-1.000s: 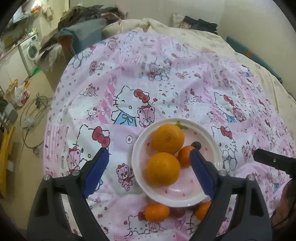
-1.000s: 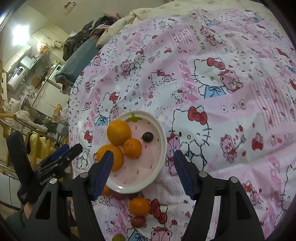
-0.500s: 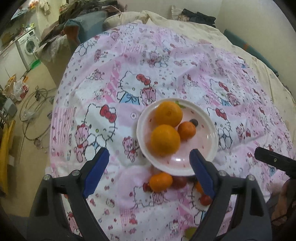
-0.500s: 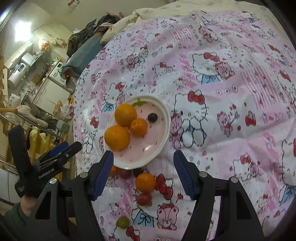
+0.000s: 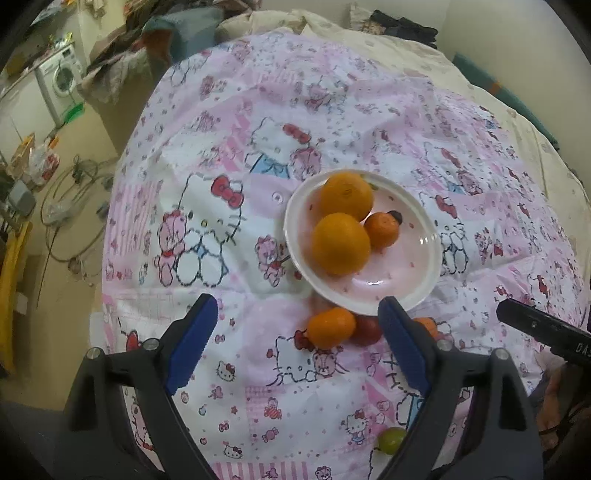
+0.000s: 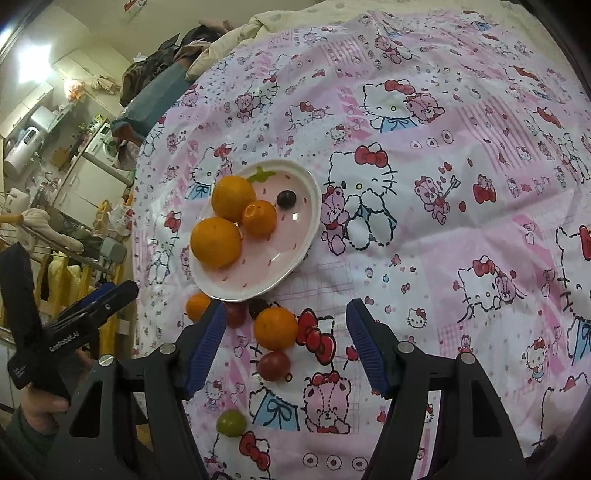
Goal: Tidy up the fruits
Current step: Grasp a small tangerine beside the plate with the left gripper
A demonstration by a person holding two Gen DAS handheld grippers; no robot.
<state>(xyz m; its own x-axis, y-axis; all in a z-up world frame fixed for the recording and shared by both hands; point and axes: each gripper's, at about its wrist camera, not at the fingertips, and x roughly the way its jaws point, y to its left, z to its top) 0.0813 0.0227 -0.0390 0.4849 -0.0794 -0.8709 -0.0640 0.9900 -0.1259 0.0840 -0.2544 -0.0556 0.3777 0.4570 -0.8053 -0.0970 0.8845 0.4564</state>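
A white plate on the pink printed bedsheet holds two large oranges, a small mandarin and a dark grape. Near its front edge on the sheet lie a mandarin, a red tomato, another mandarin, dark red fruit and a green grape. My left gripper is open and empty above the loose fruit. My right gripper is open and empty, its jaws either side of the loose mandarin.
The bed's left edge drops to a floor with cables and a washing machine. Clothes and pillows pile at the bed's far end. A wall runs along the right side.
Both grippers have pulled back and up from the plate, still open. More loose fruit below the plate has come into view.
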